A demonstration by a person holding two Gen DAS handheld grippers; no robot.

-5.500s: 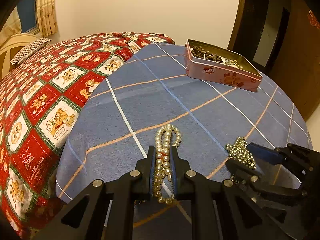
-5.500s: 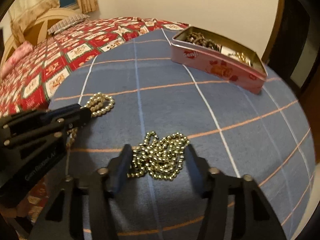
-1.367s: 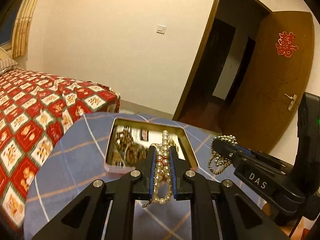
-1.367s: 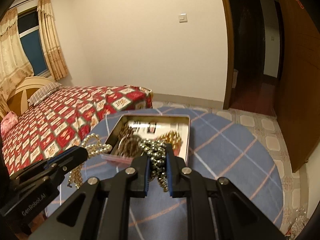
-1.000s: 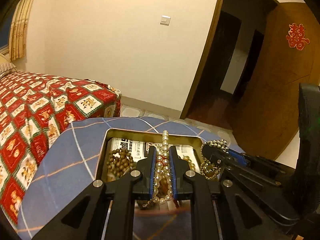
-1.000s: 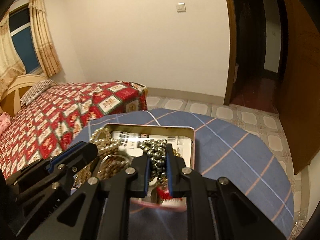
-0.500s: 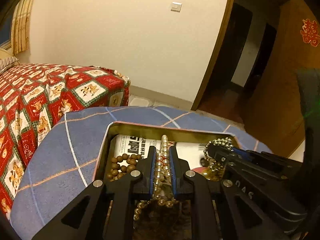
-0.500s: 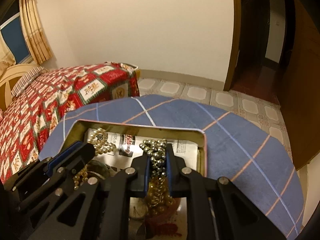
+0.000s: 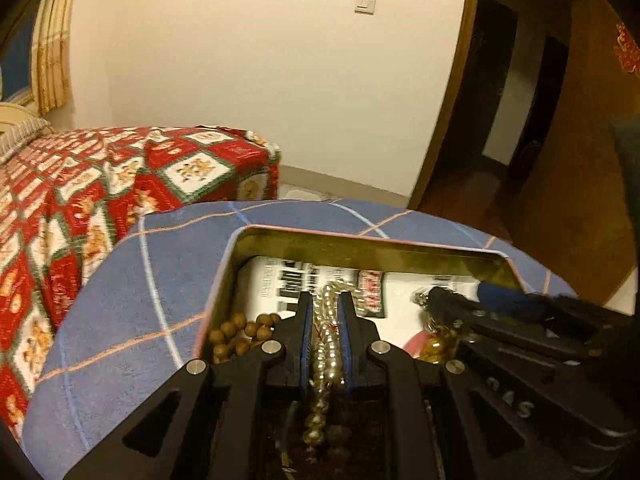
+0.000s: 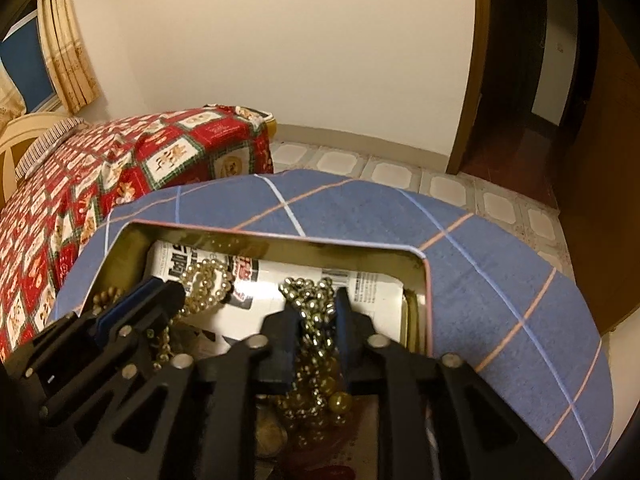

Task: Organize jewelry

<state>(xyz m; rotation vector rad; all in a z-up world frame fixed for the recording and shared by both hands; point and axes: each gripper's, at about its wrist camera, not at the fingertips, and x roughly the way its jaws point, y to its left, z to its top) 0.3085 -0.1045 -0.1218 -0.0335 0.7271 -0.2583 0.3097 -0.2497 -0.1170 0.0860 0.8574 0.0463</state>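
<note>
Everything I am working with sits over the open tin (image 10: pixel 416 258), which rests on the blue checked tablecloth (image 10: pixel 500 280). My left gripper (image 9: pixel 325 312) is down inside the tin, its blue-padded fingers (image 9: pixel 306 332) pressed against the pearl strand (image 9: pixel 326 344); the pearls run straight up the narrow slot between them and spill out past the tips over the printed paper (image 9: pixel 276 280) lining the tin's floor. From the right wrist view that same left gripper (image 10: pixel 160 292) comes in at the tin's left half, with a loop of pearls (image 10: pixel 206 284) bunched just ahead of its tips.

My right gripper (image 10: pixel 314 312) is over the tin's right half, closed on the gold bead chain (image 10: pixel 310 296). The chain is heaped between the pads, rising above the tips and trailing down below them towards the tin's near end. In the left wrist view the right gripper (image 9: pixel 436 300) reaches in from the tin's right wall, with a bit of chain at its tip, though motion blur makes that hard to read.

Brown wooden beads (image 9: pixel 236 334) lie in the tin's left near corner, beside my left gripper. The red patchwork bedspread (image 10: pixel 100 168) lies beyond the tin, to the left.
</note>
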